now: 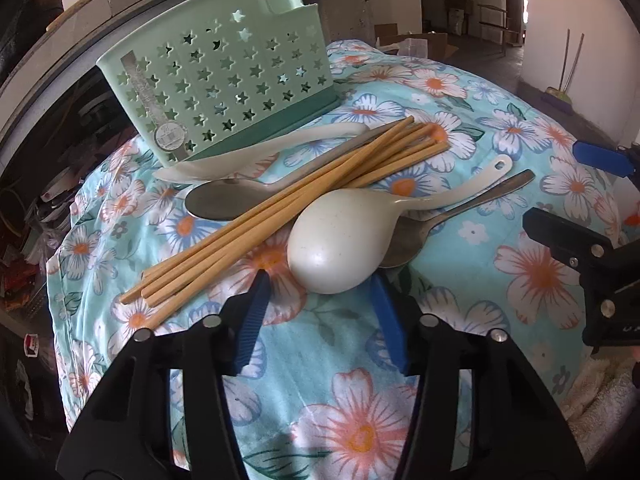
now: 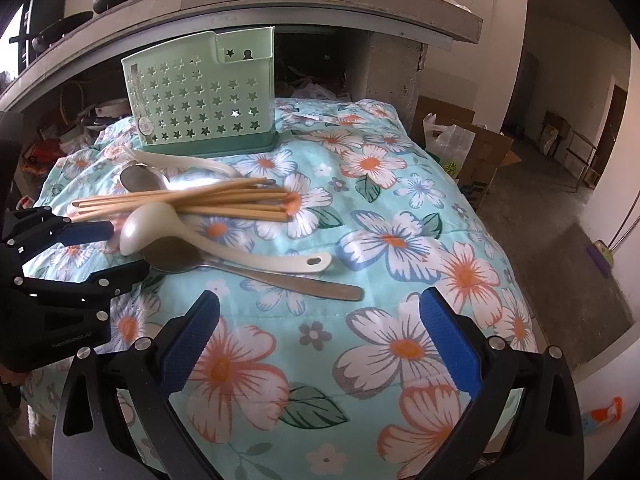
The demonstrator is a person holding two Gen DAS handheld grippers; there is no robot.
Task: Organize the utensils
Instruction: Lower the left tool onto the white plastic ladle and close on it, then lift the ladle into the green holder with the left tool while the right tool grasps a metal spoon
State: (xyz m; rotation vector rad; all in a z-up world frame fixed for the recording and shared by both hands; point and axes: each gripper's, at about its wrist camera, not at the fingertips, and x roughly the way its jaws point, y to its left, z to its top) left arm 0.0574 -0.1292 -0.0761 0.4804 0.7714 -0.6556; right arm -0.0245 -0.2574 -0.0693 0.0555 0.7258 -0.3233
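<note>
Up close in the left wrist view, the left gripper (image 1: pixel 320 280) stands partly open, its blue pads (image 1: pixel 252 320) flanking the bowl of the cream spoon (image 1: pixel 332 248); whether they touch it I cannot tell. That spoon lies bowl-down across a metal spoon (image 1: pixel 440 216), beside a bundle of chopsticks (image 1: pixel 280 208) on the floral cloth (image 1: pixel 360 420). Behind stands the green holder (image 1: pixel 224 76), upright. The right gripper (image 1: pixel 576 200) shows at the right edge.

From the right wrist view, the right gripper (image 2: pixel 320 320) hovers wide open over bare cloth, holding nothing, near the metal spoon's handle. The left gripper (image 2: pixel 120 248) sits at the cream spoon's bowl.
</note>
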